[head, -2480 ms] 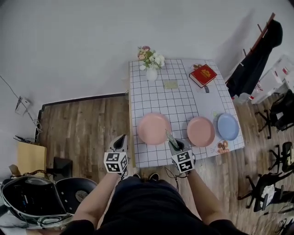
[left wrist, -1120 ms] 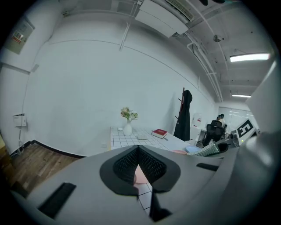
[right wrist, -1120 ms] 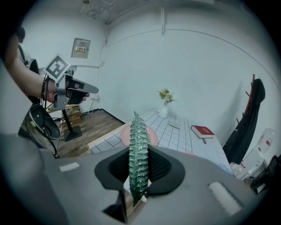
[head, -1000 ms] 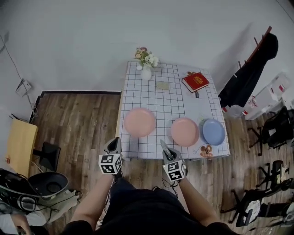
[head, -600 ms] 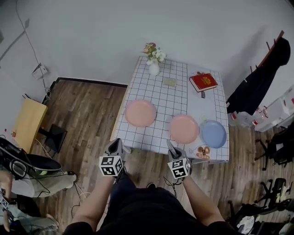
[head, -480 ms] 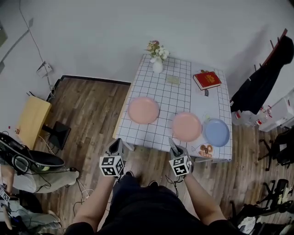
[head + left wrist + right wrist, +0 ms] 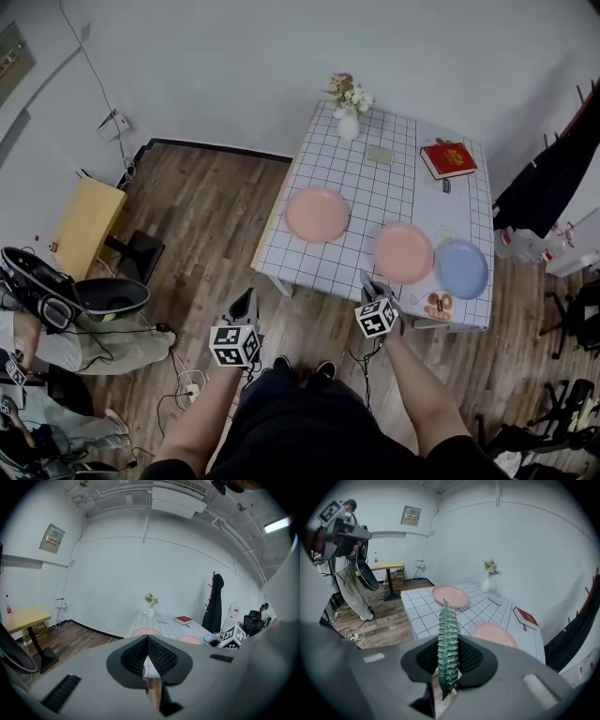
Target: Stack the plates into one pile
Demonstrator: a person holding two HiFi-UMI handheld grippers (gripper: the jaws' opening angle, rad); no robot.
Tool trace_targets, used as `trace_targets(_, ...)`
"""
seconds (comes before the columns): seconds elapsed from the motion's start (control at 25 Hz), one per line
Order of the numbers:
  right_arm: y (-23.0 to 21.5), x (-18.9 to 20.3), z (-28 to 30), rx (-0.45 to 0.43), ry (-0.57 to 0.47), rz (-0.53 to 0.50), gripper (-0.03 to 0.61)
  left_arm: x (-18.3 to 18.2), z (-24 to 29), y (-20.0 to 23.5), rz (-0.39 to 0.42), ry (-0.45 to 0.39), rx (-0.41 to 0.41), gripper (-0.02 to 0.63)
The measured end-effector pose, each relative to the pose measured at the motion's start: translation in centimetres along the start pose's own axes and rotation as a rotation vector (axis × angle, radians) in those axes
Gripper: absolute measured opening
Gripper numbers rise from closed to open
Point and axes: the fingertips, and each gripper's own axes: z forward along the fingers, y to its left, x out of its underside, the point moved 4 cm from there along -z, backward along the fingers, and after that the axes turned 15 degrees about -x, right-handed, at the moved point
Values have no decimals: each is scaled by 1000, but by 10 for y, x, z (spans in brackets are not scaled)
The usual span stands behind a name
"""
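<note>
On the white checked table [image 7: 375,187] lie two pink plates [image 7: 317,214] [image 7: 403,253] and a blue plate [image 7: 464,268], each apart from the others. My right gripper [image 7: 367,281] hovers at the table's front edge, just short of the nearer pink plate [image 7: 494,633]. It is shut on a green ribbed glass piece [image 7: 448,648] that stands on edge between the pads. My left gripper [image 7: 246,302] is shut and empty, over the wooden floor left of the table. It points towards the plates [image 7: 146,632].
A vase of flowers [image 7: 349,101], a red book [image 7: 452,157] and a small dish of snacks [image 7: 438,305] share the table. A wooden side table [image 7: 86,225] and another person [image 7: 37,337] with dark pans stand at the left. Cables lie on the floor.
In the head view the table has drifted right and farther off. My left gripper has moved sideways over the floor, away from the table. The right one sank, still holding the green piece.
</note>
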Motion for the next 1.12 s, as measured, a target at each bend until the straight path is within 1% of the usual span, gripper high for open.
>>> trace_targets(0.24, -17, -20, 46, 36, 63, -58, 81, 19, -17, 35, -2, 58, -35, -6)
trace_targets(0.36, -20, -25, 68, 54, 98, -59, 83, 28, -22, 49, 2, 85, -47, -6)
trace_targets(0.48, -27, -22, 86, 88, 147, -60, 83, 35, -22, 58, 2, 100, -54, -6)
trace_targets(0.56, -28, -19, 96, 88, 166, -45, 84, 39, -21, 64, -6, 104, -58, -6)
trace_targets(0.64, -26, -17, 105, 72, 167, -13, 86, 42, -19, 69, -14, 112, -61, -6)
trace_targets(0.72, -21, -16, 110, 38, 152, 42, 94, 45, -18, 73, -15, 120, -61, -6)
trace_targets(0.84, -12, -17, 115, -17, 119, 117, 131, 48, -17, 77, -18, 129, -56, -6)
trace_targets(0.96, -2, -20, 118, -67, 91, 155, 164, 52, -17, 78, -23, 137, -48, -6)
trace_targets(1.12, 8, -26, 127, -136, 37, 210, 232, 58, -18, 81, -32, 148, -41, -6)
